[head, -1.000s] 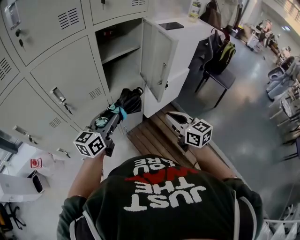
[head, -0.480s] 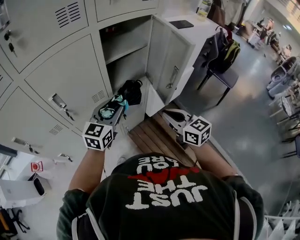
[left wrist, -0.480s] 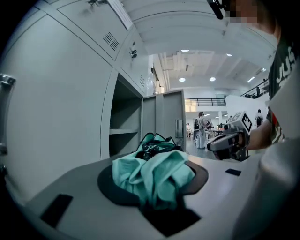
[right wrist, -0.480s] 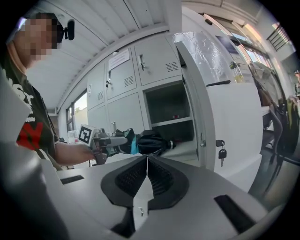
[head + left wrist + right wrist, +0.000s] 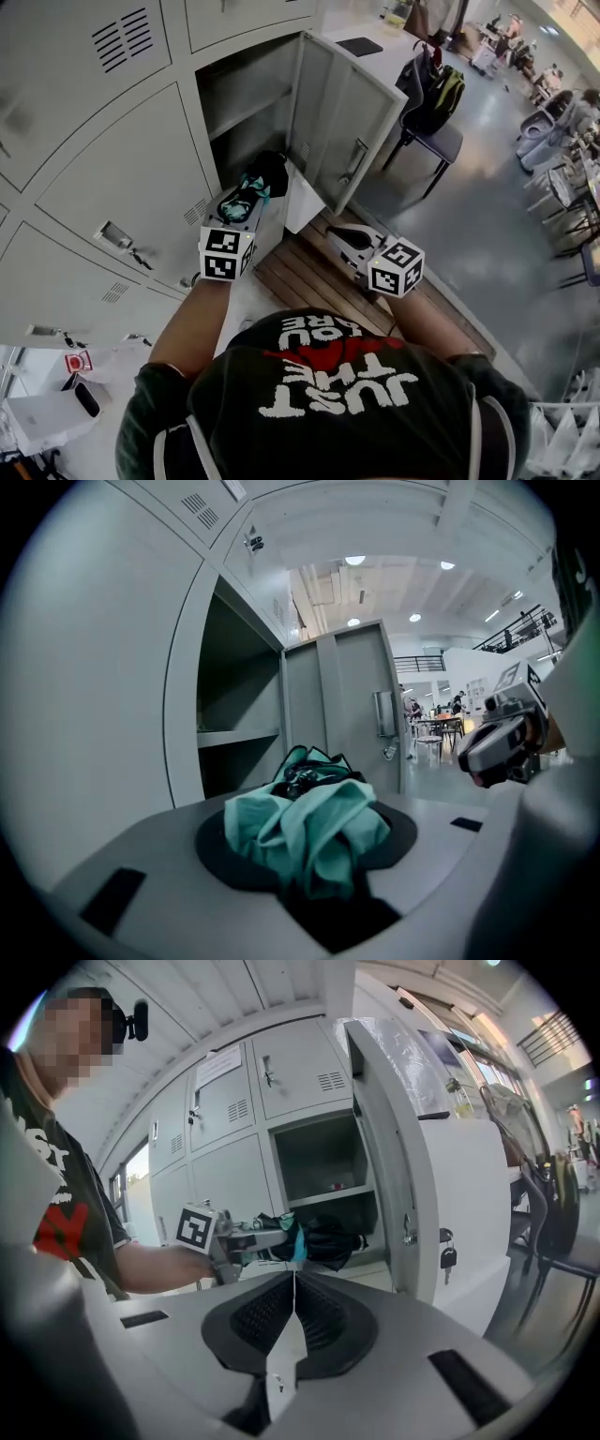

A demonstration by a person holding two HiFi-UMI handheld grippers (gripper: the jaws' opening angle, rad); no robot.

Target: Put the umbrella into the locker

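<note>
The grey metal locker (image 5: 246, 77) stands with its door (image 5: 349, 127) swung wide, a flat shelf (image 5: 246, 112) dividing its dark inside. The folded umbrella (image 5: 262, 178), black with crumpled teal fabric, is at the locker's mouth, pointing into the section under the shelf. The left gripper (image 5: 242, 204), reaching out nearly level, clamps the umbrella between its jaws. The right gripper (image 5: 342, 236) hangs near the door, its ribbed pads pressed together on nothing.

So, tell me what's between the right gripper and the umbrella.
Nothing: in the right gripper view, bare air runs from the shut right gripper to the umbrella.
</note>
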